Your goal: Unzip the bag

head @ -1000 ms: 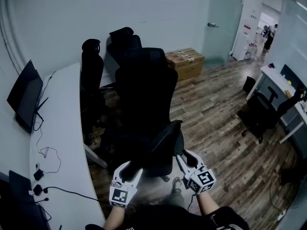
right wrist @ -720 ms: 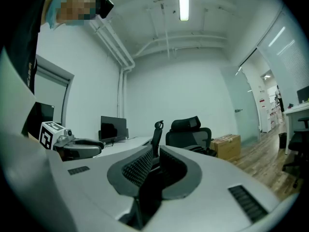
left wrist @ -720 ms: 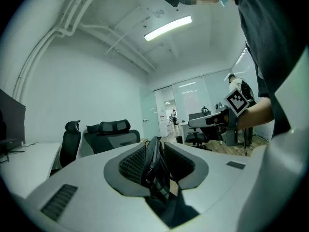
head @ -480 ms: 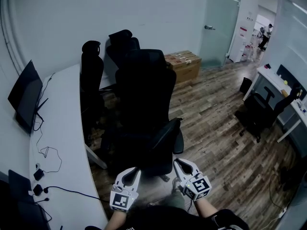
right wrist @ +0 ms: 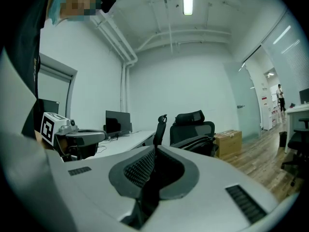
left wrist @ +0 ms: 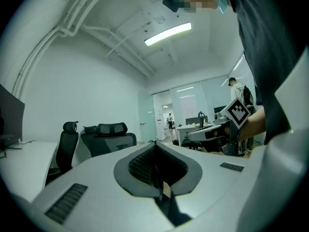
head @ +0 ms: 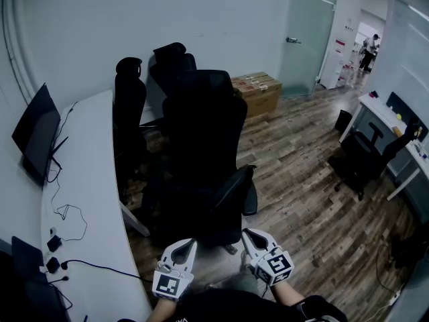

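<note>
I cannot make out a bag in any view. In the head view my left gripper [head: 190,243] and right gripper [head: 246,233] are held low, close to my body, side by side and pointing at a black office chair [head: 201,146]. Its seat is too dark to show what lies on it. The left gripper view shows the left gripper [left wrist: 154,143] with jaws closed tip to tip and nothing between them. My right gripper [right wrist: 155,149] looks the same in its own view, shut and empty. Each gripper shows in the other's view beside it, the right gripper [left wrist: 193,136] and the left gripper [right wrist: 99,135].
A long white desk [head: 80,173] runs along the left with a dark monitor [head: 32,136] and cables. Two more black chairs [head: 131,106] stand behind the near one, with cardboard boxes [head: 258,89] beyond. Wooden floor [head: 301,180] stretches right to another desk and chair [head: 365,159].
Both grippers' jaws have gone from open to shut with nothing in them. Both have dropped a little lower and nearer to my body.
</note>
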`<state>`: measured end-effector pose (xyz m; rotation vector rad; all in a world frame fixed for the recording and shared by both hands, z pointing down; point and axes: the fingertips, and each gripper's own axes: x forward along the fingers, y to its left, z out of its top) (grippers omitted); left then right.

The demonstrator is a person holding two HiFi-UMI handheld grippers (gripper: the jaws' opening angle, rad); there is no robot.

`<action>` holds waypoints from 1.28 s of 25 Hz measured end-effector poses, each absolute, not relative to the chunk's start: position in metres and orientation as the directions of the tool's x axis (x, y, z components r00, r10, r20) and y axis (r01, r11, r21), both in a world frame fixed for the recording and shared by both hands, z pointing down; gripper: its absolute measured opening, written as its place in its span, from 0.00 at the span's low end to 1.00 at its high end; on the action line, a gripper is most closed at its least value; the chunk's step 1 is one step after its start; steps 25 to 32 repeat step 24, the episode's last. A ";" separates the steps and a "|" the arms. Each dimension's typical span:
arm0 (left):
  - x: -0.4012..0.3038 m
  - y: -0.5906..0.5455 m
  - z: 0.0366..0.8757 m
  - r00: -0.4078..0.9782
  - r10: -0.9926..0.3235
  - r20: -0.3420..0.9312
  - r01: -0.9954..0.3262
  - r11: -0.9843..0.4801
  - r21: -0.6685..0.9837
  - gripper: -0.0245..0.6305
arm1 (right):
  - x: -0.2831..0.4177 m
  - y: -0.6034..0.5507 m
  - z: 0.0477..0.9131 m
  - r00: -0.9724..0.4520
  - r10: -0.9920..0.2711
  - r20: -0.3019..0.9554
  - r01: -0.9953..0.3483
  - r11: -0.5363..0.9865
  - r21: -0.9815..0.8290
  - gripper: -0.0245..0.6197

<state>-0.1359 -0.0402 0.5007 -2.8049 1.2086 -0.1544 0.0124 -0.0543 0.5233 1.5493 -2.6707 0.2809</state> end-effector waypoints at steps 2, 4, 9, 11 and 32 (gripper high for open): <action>-0.135 -0.038 0.503 0.689 -0.721 0.068 -0.714 -0.692 -0.106 0.07 | 0.012 -0.054 0.527 -0.499 -0.857 0.128 -0.865 0.484 -0.131 0.11; -0.134 -0.036 0.504 0.692 -0.720 0.053 -0.715 -0.694 -0.087 0.07 | 0.010 -0.052 0.528 -0.499 -0.856 0.138 -0.865 0.482 -0.137 0.11; -0.135 -0.034 0.520 0.688 -0.722 0.078 -0.722 -0.691 -0.025 0.07 | 0.010 -0.050 0.531 -0.496 -0.855 0.152 -0.867 0.479 -0.134 0.11; -0.134 -0.034 0.519 0.688 -0.721 0.085 -0.721 -0.692 -0.025 0.07 | 0.010 -0.049 0.532 -0.497 -0.854 0.156 -0.867 0.480 -0.131 0.11; -0.124 -0.035 0.509 0.688 -0.724 0.056 -0.725 -0.688 0.023 0.07 | 0.014 -0.049 0.534 -0.494 -0.853 0.165 -0.869 0.478 -0.128 0.10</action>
